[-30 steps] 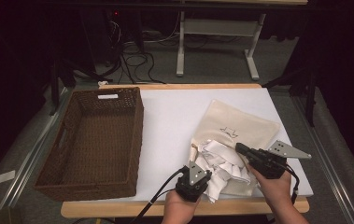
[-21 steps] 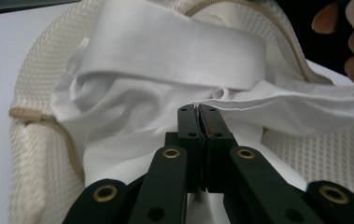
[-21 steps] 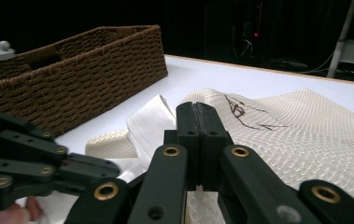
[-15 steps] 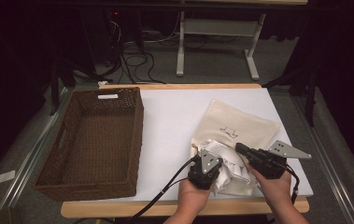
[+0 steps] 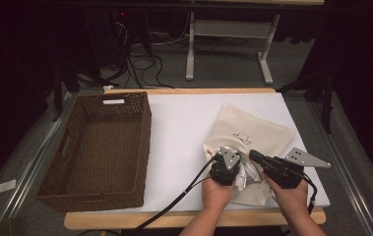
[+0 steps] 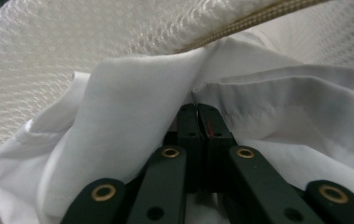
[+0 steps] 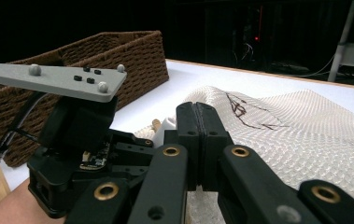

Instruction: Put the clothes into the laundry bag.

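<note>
Both jaw pairs are closed: left gripper (image 5: 219, 158) noses into white cloth (image 6: 118, 121) at the mesh bag (image 5: 253, 132); right gripper (image 5: 254, 156) holds nothing.

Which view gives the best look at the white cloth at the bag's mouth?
The left gripper view: the white cloth is close up, folds visible, around the left gripper. The high view shows it small at the cream bag; the right gripper view shows a sliver.

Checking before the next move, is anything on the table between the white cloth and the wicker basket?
No. Bare white table lies between the white cloth at the bag's mouth and the wicker basket.
</note>
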Motion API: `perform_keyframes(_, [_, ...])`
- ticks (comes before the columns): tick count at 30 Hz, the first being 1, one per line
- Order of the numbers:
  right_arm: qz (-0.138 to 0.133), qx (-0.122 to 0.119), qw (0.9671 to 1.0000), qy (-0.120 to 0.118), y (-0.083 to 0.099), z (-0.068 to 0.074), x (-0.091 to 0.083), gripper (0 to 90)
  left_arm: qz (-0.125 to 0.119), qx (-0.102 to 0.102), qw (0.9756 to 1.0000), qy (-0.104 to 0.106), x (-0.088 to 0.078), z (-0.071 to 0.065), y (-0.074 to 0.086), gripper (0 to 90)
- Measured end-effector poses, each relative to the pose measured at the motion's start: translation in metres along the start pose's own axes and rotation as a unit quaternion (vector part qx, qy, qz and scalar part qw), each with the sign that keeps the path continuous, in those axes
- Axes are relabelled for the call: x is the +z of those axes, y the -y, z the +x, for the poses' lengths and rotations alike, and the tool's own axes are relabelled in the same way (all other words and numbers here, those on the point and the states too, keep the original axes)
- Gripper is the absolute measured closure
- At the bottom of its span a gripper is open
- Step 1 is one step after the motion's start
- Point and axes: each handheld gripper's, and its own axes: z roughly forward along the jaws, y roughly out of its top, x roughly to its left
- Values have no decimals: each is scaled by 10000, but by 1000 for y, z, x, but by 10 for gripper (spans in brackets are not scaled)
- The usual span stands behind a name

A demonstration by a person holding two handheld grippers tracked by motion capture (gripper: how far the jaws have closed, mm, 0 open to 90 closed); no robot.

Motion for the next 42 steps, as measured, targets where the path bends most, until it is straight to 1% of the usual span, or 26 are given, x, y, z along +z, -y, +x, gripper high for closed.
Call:
perform_keyframes(1, [0, 0, 10000, 0, 0, 0, 0, 900, 0, 0, 10000, 0, 0, 0, 0, 811])
perform_keyframes(2, [-3, 32, 10000, 1, 0, -1, 0, 900, -31, 40, 9999, 133, -6, -1, 1, 763])
perform_keyframes(4, [-5, 20, 10000, -8, 1, -2, 0, 900, -39, 172, 9996, 241, -16, -1, 2, 691])
perform_keyframes(5, [5, 8, 10000, -6, 1, -2, 0, 900, -39, 172, 9996, 241, -16, -1, 2, 649])
perform_keyframes(6, [17, 21, 10000, 5, 1, -2, 0, 900, -53, 193, 9993, 324, -28, 1, 5, 614])
perform_keyframes(7, [17, 10, 10000, 7, 1, -2, 1, 900, -78, 209, 9992, 320, -35, 2, 7, 586])
perform_keyframes(10, [12, -13, 10000, 7, 1, -1, 0, 900, -219, 224, 9991, 296, -54, 5, 12, 566])
perform_keyframes(11, [12, -13, 10000, 7, 1, -1, 0, 900, -219, 224, 9991, 296, -54, 5, 12, 566])
perform_keyframes(12, [21, -14, 10000, 23, 0, 0, 0, 900, -262, 280, 9990, 248, -65, 8, 13, 565])
perform_keyframes(13, [19, -12, 10000, 26, 0, 0, 0, 900, -293, 283, 9990, 207, -69, 11, 12, 563])
perform_keyframes(16, [19, -24, 10000, 29, 0, 0, 1, 900, -407, 244, 9989, 54, -73, 19, 6, 526])
perform_keyframes(19, [21, -24, 10000, 14, 1, 1, 1, 900, -350, 185, 9992, -109, -63, 26, -4, 461])
perform_keyframes(20, [19, -21, 10000, 11, 0, 1, 1, 900, -296, 188, 9994, -83, -59, 28, -8, 447])
perform_keyframes(21, [16, -27, 10000, 9, 0, 0, 2, 900, -206, 180, 9996, -28, -53, 29, -10, 458])
perform_keyframes(22, [17, -18, 10000, 10, 1, 0, 2, 900, -135, 190, 9997, -1, -49, 29, -11, 514])
perform_keyframes(23, [20, -7, 10000, 12, 1, 0, 2, 900, -89, 226, 9997, 25, -47, 29, -11, 611])
perform_keyframes(25, [21, 3, 10000, 14, 1, 0, 2, 900, -6, 320, 9995, -20, -45, 24, -10, 721])
perform_keyframes(26, [19, -2, 10000, 10, 1, 0, 2, 900, 24, 360, 9993, -2, -46, 22, -9, 763])
perform_keyframes(27, [19, 2, 10000, 7, 1, 0, 2, 900, 24, 360, 9993, -2, -46, 22, -9, 782])
perform_keyframes(30, [16, -8, 10000, -7, 1, 0, 2, 900, 5, 420, 9991, 89, -52, 11, -4, 804])
perform_keyframes(33, [6, 2, 10000, -35, 0, 1, 3, 900, 91, 391, 9990, 172, -47, 6, -1, 805])
perform_keyframes(35, [1, -9, 10000, -48, -1, 2, 2, 900, 167, 292, 9992, 195, -39, 6, 2, 805])
perform_keyframes(37, [-11, 6, 10000, -59, -1, 2, 2, 900, 198, 262, 9993, 193, -36, 5, 3, 806])
perform_keyframes(39, [-49, 53, 9999, -114, -2, 2, 1, 900, 311, 304, 9990, 88, -24, 4, 6, 806])
perform_keyframes(41, [-67, 72, 9999, -141, -3, 3, 0, 900, 320, 222, 9992, -27, -17, 6, 4, 804])
perform_keyframes(42, [-79, 55, 9998, -154, -3, 3, 0, 900, 318, 141, 9994, -77, -14, 8, 3, 801])
